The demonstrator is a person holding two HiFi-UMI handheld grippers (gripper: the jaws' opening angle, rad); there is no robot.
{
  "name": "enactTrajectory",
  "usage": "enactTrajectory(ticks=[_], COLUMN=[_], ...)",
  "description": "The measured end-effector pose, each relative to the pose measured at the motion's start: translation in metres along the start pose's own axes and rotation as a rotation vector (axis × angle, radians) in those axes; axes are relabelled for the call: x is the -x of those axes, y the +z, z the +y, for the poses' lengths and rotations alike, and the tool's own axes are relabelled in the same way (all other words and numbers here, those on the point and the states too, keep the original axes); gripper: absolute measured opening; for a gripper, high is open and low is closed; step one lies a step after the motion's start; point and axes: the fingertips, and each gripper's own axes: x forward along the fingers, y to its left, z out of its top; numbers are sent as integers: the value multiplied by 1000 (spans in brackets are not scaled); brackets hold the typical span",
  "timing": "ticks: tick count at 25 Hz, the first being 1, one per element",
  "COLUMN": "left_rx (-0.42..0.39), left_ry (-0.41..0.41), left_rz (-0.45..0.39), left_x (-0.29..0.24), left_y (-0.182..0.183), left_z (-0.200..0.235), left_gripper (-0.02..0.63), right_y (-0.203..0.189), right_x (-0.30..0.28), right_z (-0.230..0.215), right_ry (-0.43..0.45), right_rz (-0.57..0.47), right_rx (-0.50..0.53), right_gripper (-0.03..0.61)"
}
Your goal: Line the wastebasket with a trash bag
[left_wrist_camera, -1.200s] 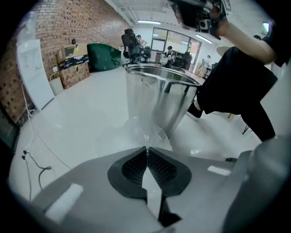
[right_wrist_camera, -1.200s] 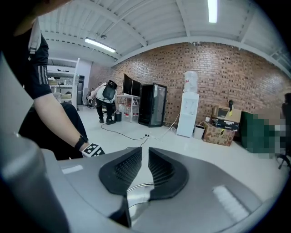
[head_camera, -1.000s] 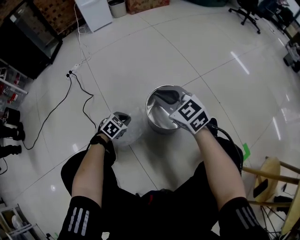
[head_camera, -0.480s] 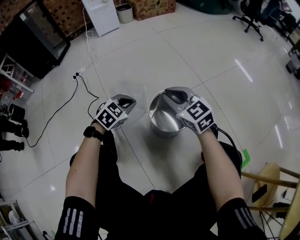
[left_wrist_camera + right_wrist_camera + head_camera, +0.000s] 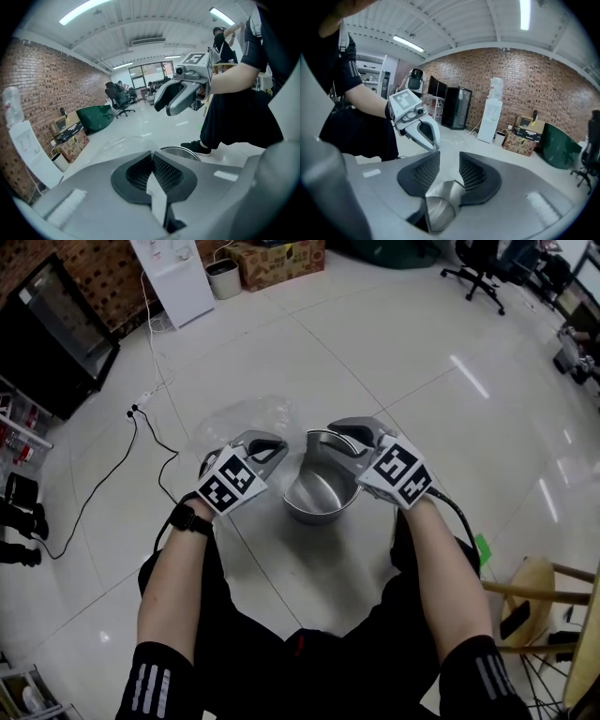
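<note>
Step in hand: judged to be the bringing of the bag (image 5: 242,418) to the wastebasket (image 5: 322,493). Lining is not yet begun, as no film is seen over the rim or inside.
Left gripper (image 5: 267,448): pressed together on a fold of the clear bag; a strip of film is seen between its pads in the left gripper view. It is held at 9 o'clock of the wastebasket, just beside the rim.
Right gripper (image 5: 349,434): spread. Its jaws have just been opening, and the metal rim is seen low between them, not pressed by the pads. It is placed over the rim at about 12 o'clock.
Bag: clear and crumpled, extended from the left gripper toward 10 o'clock. Whether the floor (image 5: 394,362) is touched, or the mouth is opened, cannot be told.
Wastebasket: round, metal, upright on the floor, held by neither gripper; nothing is seen inside.
Next move: a free edge of the bag would need to be taken by the right gripper, opposite the left's hold. The mouth could then be spread, lowered in and folded over the rim.
Care: the film is judged thin and slippery, and the unheld wastebasket may be shifted.
</note>
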Motion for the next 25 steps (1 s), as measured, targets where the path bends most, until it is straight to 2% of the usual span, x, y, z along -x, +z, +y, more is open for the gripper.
enactTrajectory(ticks=[6,11,12,13,16,17,18,22,25], left_rx=[-32,-61,-73,-77,-77,-84,-92,-90,-81], left_ry=[-90,-154,-159,-162,-167,-169,-170,-162,-135], left_rz=[-68,-56,-52,-54,-50,-35,-18,15,39], left_x=[-31,-48,-50,-51,-49,-48,-46,-35,-26], left_y=[26,35,37,39,40,36,31,16,6], left_z=[-20,-33,-34,-34,-31,-31,-31,-26,-16], left_gripper=[-6,-7,-6,-6,10,29,55,84,95], right_y=[-55,-63,-63,-64,-75,-82,-91,-133,-151], right_x=[-13,-31,-34,-37,-44,-45,-46,-43,-38], right_z=[11,13,13,14,15,16,17,23,25], right_ry=[113,102,103,107,124,129,134,168,184], right_rz=[182,249,257,266,316,341,369,494,535], right_rx=[157,242,242,237,213,207,200,182,152], right_gripper=[212,224,216,182,28,9,8,8,8])
